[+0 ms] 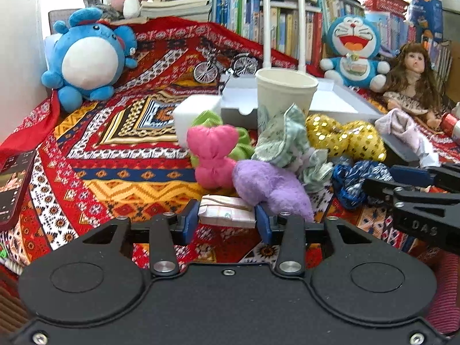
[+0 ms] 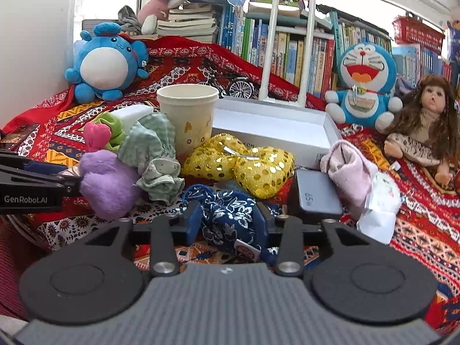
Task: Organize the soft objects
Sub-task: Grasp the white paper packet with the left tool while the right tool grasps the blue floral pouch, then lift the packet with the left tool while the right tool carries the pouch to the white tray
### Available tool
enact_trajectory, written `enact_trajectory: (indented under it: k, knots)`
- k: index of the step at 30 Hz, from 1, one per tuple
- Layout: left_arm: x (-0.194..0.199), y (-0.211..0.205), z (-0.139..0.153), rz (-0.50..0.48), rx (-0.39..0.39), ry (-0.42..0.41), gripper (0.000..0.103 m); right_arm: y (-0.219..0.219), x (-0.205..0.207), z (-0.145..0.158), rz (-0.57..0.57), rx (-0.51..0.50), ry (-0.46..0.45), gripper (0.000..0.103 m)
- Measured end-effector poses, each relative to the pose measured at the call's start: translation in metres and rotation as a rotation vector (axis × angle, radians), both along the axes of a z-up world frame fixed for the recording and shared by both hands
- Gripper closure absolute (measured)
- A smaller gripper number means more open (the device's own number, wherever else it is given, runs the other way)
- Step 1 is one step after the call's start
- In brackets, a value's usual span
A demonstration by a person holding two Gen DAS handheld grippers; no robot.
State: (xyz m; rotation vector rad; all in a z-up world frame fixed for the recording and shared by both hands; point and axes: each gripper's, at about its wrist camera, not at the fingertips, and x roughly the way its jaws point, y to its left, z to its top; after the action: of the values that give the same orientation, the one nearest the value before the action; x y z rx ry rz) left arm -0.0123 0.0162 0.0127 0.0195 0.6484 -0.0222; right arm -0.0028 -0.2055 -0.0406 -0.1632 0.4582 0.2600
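Soft things lie in a pile on the patterned cloth: a pink bow (image 1: 214, 155), a purple plush (image 1: 271, 185) (image 2: 107, 181), a green cloth scrunchie (image 1: 287, 141) (image 2: 152, 155), a gold sequin bow (image 1: 345, 139) (image 2: 238, 166) and a blue floral pouch (image 2: 230, 220) (image 1: 356, 181). My left gripper (image 1: 227, 218) has its jaws around a small white packet (image 1: 227, 211), touching its sides, beside the purple plush. My right gripper (image 2: 230, 221) is closed around the blue pouch. A paper cup (image 1: 283, 97) (image 2: 187, 115) stands behind the pile.
An open white box (image 2: 273, 132) sits behind the cup. A phone (image 1: 13, 184) lies at left. A grey power bank (image 2: 316, 195) and pink cloth (image 2: 348, 166) lie at right. Blue plush toys (image 1: 86, 60) (image 2: 363, 83), a doll (image 2: 428, 123), model bicycle (image 1: 224, 66) and bookshelves (image 2: 287, 46) line the back.
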Motion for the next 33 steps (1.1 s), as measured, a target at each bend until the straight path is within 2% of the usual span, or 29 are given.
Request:
enact_trajectory:
  k: [5,9,12,13,14,15,19,25,31,33]
  knots:
    - [0.002,-0.001,-0.009,0.012,0.02,0.05,0.046,-0.002,0.001,-0.005,0.008,0.004,0.028,0.028]
    - [0.003,-0.004,-0.014,0.005,0.042,0.055,0.043,0.002,0.003,-0.008,0.041,-0.003,0.042,0.014]
    - [0.003,-0.004,-0.015,-0.007,0.037,0.053,0.046,0.008,0.007,-0.013,0.049,-0.018,0.047,0.006]
    - [0.003,-0.004,-0.015,-0.012,0.034,0.052,0.052,0.01,0.008,-0.014,0.051,-0.021,0.047,0.005]
    - [0.002,-0.004,-0.014,-0.02,0.03,0.05,0.064,0.011,0.009,-0.015,0.05,-0.023,0.044,0.004]
    - [0.001,-0.004,-0.014,-0.027,0.029,0.045,0.063,0.011,0.008,-0.015,0.051,-0.021,0.044,0.011]
    - [0.0,-0.001,-0.008,-0.019,-0.005,0.033,0.063,0.012,0.003,-0.011,0.035,-0.045,0.01,0.051]
    - [-0.003,0.003,0.005,0.009,0.006,-0.02,0.063,0.006,0.001,-0.003,0.028,0.003,0.007,0.061]
    - [-0.005,0.007,0.011,0.021,-0.009,-0.045,0.063,0.002,-0.006,0.006,0.036,0.046,-0.022,0.063]
    - [-0.004,0.004,0.009,0.004,0.011,-0.032,0.061,0.002,-0.007,0.009,0.034,0.052,-0.034,0.063]
